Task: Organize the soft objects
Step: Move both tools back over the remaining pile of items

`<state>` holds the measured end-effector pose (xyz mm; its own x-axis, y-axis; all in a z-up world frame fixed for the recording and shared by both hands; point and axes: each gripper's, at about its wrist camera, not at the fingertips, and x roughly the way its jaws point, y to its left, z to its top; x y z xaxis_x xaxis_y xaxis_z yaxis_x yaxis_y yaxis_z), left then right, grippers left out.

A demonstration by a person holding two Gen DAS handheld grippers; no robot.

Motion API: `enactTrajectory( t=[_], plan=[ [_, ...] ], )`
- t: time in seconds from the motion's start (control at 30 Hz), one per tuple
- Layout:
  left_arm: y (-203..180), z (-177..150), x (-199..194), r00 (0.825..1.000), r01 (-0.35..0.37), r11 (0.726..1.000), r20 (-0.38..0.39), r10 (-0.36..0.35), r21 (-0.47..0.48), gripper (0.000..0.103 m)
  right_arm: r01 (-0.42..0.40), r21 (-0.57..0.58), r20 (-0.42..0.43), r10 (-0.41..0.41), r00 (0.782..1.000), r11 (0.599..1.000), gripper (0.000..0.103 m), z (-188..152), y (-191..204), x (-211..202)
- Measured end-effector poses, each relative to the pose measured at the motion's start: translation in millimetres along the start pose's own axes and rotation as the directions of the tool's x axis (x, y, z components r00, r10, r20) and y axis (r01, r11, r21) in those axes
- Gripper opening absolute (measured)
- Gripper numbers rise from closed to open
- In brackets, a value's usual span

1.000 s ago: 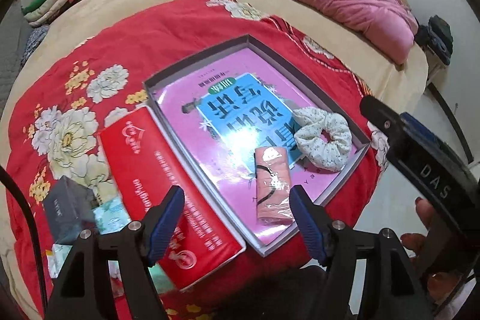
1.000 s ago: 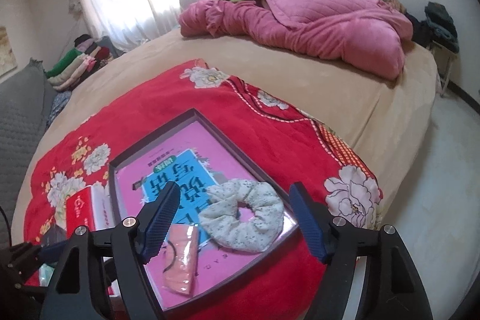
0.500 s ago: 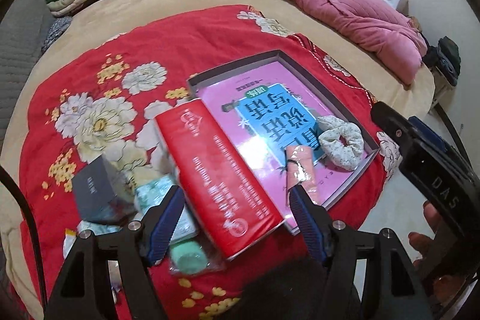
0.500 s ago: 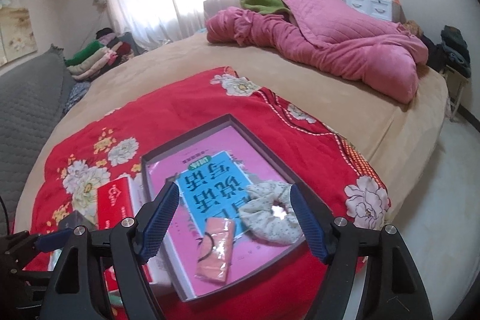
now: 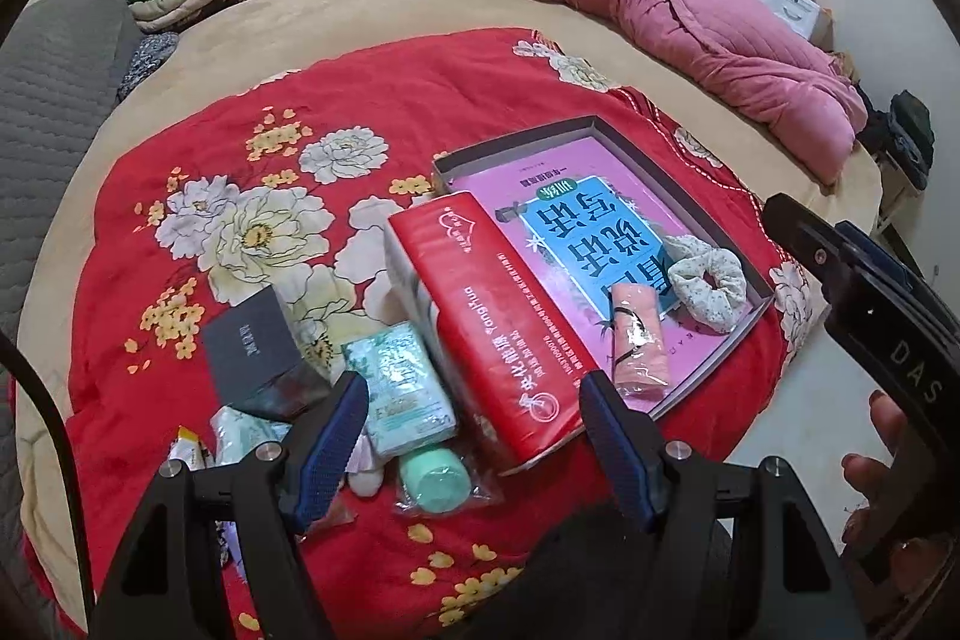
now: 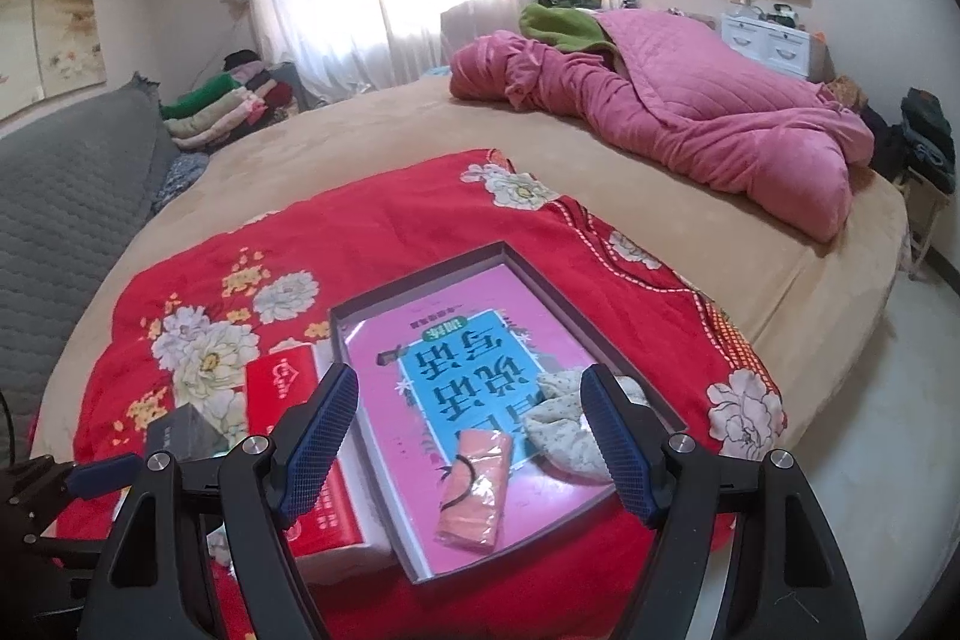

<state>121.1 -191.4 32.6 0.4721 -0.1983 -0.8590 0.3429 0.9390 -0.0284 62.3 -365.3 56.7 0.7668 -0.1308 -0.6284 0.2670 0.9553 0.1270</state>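
Observation:
A shallow grey box (image 5: 606, 124) (image 6: 420, 274) with a pink and blue book cover inside lies on the red flowered blanket. In it rest a floral scrunchie (image 5: 708, 280) (image 6: 564, 430) and a pink wrapped packet (image 5: 639, 346) (image 6: 474, 490). Left of the box sit a red tissue pack (image 5: 492, 328) (image 6: 282, 388), a teal wipes pack (image 5: 399, 382), a green-capped item in a bag (image 5: 435, 478) and a dark small box (image 5: 252, 346). My left gripper (image 5: 474, 442) hovers open above the near pile, empty. My right gripper (image 6: 468, 436) hangs open over the box's near end, empty.
The blanket (image 5: 360, 100) covers the near part of a large tan bed (image 6: 390, 124). A pink quilt (image 6: 690, 100) is heaped at the far right. Folded clothes (image 6: 222, 106) are stacked far left by a grey sofa (image 6: 66, 184). Floor lies right of the bed.
Both grippers have drawn back and risen from the box, so more of the bed shows. The left view now takes in the small packs left of the red tissue pack.

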Motion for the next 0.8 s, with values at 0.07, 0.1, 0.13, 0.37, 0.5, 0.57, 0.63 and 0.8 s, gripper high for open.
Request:
enactTrajectory(
  t=[0.07,0.1,0.13,0.37,0.5,0.57,0.63,0.8],
  plan=[
    [4,-2,-4,1.000,0.000,1.000,0.005,0.000,-0.007,0.072,-0.008,-0.007,0.000,0.008,1.000,1.000,0.078,-2,3,-3],
    [7,-3,-5,1.000,-0.004,1.000,0.007,0.004,-0.011,0.072,-0.008,-0.014,0.001,0.008,1.000,1.000,0.078,-2,6,-5],
    [9,-5,-7,1.000,-0.004,1.000,0.009,0.004,-0.013,0.072,-0.011,-0.017,0.002,0.011,1.000,1.000,0.078,-2,7,-6],
    [37,-14,-15,1.000,-0.014,0.998,0.016,0.015,-0.066,0.072,-0.041,-0.042,0.003,0.041,0.999,0.998,0.078,-4,22,-14],
    [62,-19,-25,0.999,-0.028,0.994,0.029,0.032,-0.109,0.072,-0.057,-0.054,0.006,0.057,0.998,0.997,0.078,-3,29,-18],
    [73,-20,-30,0.998,-0.043,0.991,0.037,0.048,-0.127,0.072,-0.059,-0.067,0.008,0.060,0.998,0.996,0.078,-4,34,-19],
    [88,-21,-36,0.998,-0.049,0.987,0.042,0.056,-0.153,0.072,-0.068,-0.078,0.006,0.069,0.998,0.995,0.078,-5,39,-20],
    [122,-28,-45,0.995,-0.073,0.973,0.046,0.085,-0.220,0.072,-0.090,-0.113,0.004,0.091,0.996,0.990,0.078,-7,53,-23]
  ],
)
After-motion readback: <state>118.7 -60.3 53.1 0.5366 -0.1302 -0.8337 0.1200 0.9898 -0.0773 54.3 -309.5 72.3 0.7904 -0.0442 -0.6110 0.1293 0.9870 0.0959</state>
